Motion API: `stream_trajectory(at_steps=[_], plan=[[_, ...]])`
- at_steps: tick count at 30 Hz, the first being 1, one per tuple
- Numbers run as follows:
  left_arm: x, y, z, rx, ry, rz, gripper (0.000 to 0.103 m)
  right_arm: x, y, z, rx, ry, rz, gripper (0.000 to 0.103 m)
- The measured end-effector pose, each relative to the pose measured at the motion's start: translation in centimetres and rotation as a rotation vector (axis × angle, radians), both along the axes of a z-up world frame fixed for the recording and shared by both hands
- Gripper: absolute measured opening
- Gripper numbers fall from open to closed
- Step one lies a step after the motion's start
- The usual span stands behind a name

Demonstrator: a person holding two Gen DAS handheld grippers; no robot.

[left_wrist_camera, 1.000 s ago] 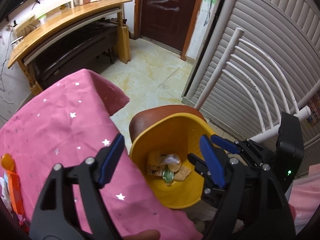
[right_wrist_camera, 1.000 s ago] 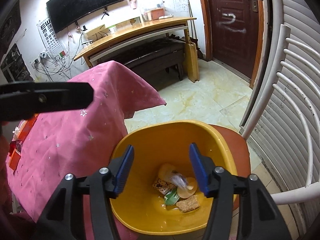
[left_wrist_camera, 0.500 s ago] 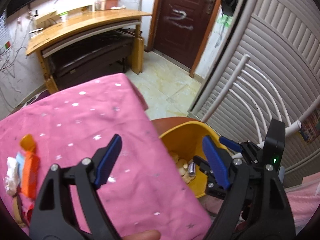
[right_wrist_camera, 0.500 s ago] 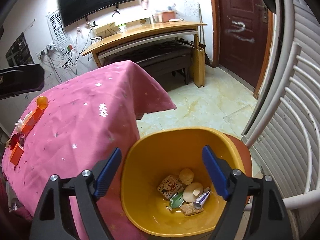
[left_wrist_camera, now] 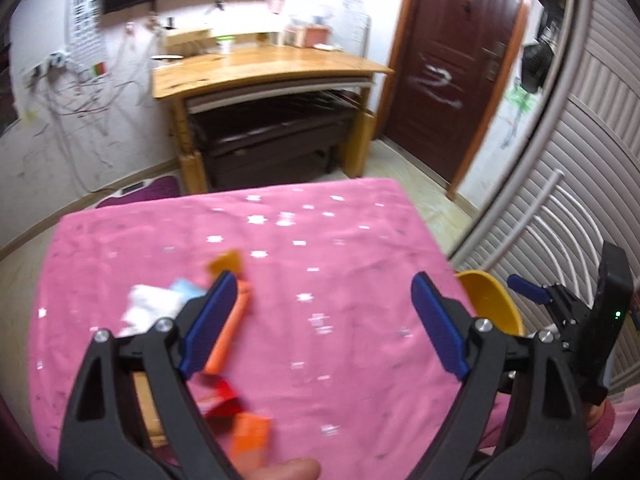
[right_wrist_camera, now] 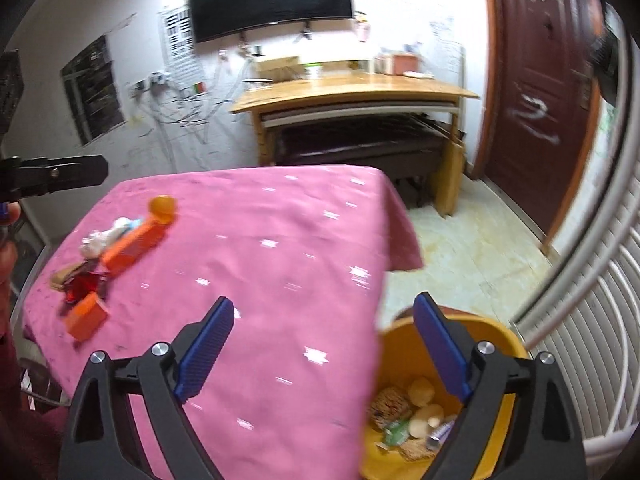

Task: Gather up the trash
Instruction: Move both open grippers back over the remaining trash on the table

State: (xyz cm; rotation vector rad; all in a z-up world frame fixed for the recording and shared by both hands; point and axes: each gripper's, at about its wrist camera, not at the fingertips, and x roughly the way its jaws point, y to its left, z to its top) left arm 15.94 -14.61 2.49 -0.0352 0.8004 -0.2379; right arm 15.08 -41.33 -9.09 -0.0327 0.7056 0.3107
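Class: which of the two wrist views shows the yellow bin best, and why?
The right wrist view. It looks down into the yellow bin, so its rim and the trash inside show, though the right gripper's finger crosses it. The left wrist view shows only part of the bin's rim past the pink cloth, nothing of its contents.

The right hand-held gripper (right_wrist_camera: 322,344), its jaws just opened and nothing between them, hangs over the pink-clothed surface (right_wrist_camera: 260,264). Right of the surface, the yellow bin (right_wrist_camera: 500,332) holds wrappers (right_wrist_camera: 408,416); trash (right_wrist_camera: 108,256) lies near the surface's left edge.
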Motion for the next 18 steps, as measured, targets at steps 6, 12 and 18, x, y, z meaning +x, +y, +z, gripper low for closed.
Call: stream_trajectory(at_steps=[6, 12, 18], plan=[[-1.0, 6.5, 0.5, 0.011, -0.024, 0.081, 0.085, 0.8, 7.5, 0.5, -0.052, 0.009, 0.124, 0.086], [-1.1, 11.5, -0.8, 0.011, 0.003, 0.145, 0.085, 1.7, 13.6, 0.5, -0.088, 0.018, 0.211, 0.086], [-0.6, 13.8, -3.6, 0.023, 0.051, 0.158, 0.085, 2.9, 19.5, -0.1, -0.134, 0.045, 0.279, 0.086]])
